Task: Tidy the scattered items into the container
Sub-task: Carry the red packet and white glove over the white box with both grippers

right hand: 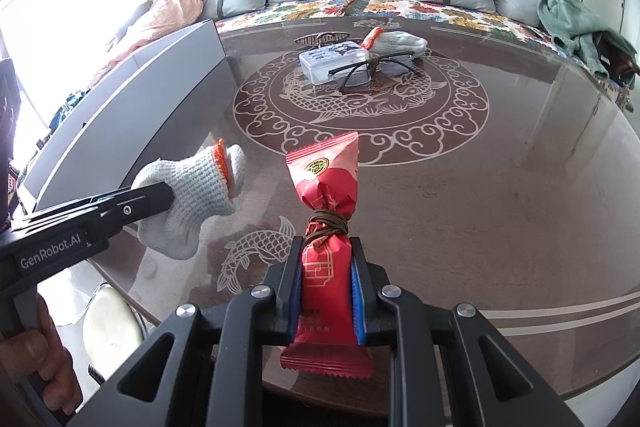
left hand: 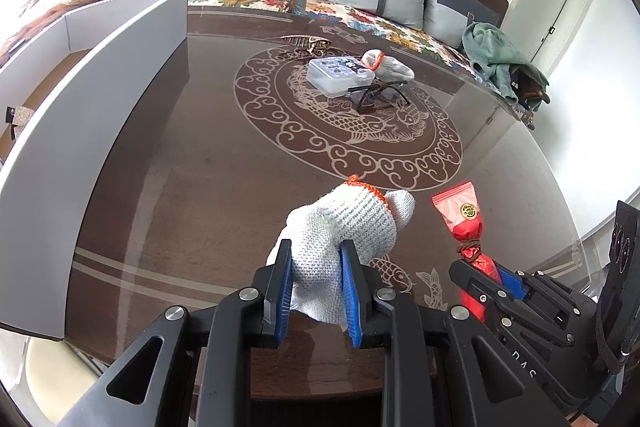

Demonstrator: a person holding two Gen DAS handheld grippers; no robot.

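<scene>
L gripper pinched a white knit glove, R gripper a red snack packet, both above the table. Risk: limp glove might've snagged the container wall.

White knitted cotton glove with an orange cuff edge; red foil snack packet with a gold emblem (brown cord tied round it). Brown glass-topped table bears cream fish and cloud scrolls. Grey-walled container, left of frame.
</scene>
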